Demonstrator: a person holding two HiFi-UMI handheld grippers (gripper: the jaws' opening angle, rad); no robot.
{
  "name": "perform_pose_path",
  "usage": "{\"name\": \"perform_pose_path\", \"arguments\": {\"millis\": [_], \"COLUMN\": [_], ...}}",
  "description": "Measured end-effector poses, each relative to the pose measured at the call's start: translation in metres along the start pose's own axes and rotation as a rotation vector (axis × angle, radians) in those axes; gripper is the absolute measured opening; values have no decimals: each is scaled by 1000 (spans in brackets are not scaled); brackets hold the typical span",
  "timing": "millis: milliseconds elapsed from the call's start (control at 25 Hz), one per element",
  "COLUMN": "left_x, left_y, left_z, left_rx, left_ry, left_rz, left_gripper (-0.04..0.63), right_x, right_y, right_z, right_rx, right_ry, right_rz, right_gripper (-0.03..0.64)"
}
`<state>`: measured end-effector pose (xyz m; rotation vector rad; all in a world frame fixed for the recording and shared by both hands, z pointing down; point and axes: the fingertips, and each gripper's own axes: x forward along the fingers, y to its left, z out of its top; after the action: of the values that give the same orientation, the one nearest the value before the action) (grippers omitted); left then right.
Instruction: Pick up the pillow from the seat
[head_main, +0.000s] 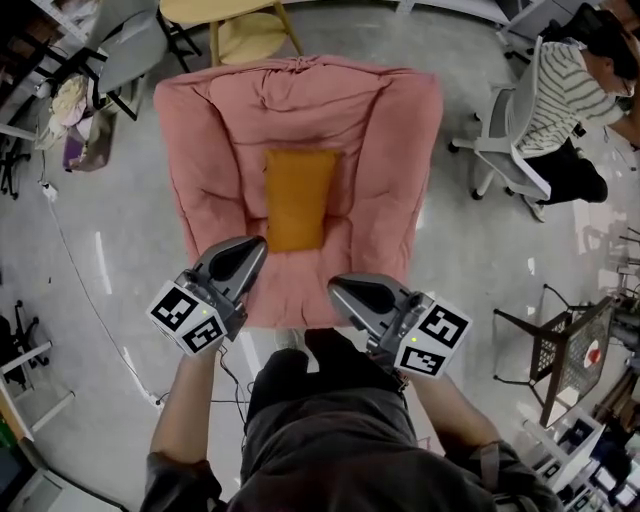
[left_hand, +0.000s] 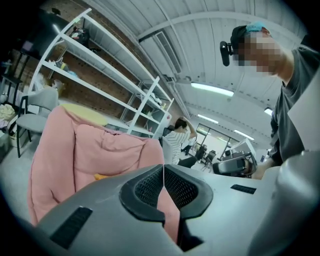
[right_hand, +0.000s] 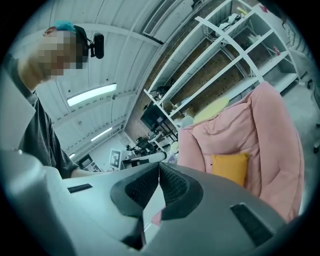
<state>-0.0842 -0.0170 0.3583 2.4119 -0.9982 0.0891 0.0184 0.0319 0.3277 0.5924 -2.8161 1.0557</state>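
Head view: square markers (head_main: 188, 318) on left gripper (head_main: 252, 246), right gripper (head_main: 338, 287); pillow (head_main: 298, 198) on seat (head_main: 200, 130).

No readable text or labels.

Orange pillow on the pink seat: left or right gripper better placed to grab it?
Left, probably. The left gripper sits by the near corner of the pillow; the right gripper hangs farther back, at the front edge of the seat. Both shut, empty.
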Motion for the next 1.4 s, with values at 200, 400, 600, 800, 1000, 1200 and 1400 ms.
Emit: {"name": "perform_pose_path", "arguments": {"millis": [200, 400, 600, 800, 1000, 1200, 1400], "left_x": [35, 69, 100, 135, 164, 186, 197], "left_y": [39, 91, 146, 194, 235, 261, 267], "left_z": [-10, -34, -59, -81, -98, -118, -135], "left_rx": [39, 68, 78, 105, 97, 88, 34], "left_ry": [67, 155, 240, 316, 374, 419, 440], "left_rz": [-21, -27, -35, -18, -38, -74, -169], "left_gripper": [17, 126, 203, 299, 361, 390, 393], "right_x": [8, 19, 29, 30, 39, 45, 48], "right_y": [-31, -63, -87, -101, -118, -131, -139], "right_z": [-1, -15, -34, -51, -60, -69, -79], "right_rx": [40, 86, 139, 188, 225, 262, 299], "right_ry": [-1, 7, 22, 43, 60, 78, 84], "right_rz": [-19, -66, -120, -157, -187, -202, -220], "right_gripper": [15, 15, 15, 15, 15, 15, 15]}}
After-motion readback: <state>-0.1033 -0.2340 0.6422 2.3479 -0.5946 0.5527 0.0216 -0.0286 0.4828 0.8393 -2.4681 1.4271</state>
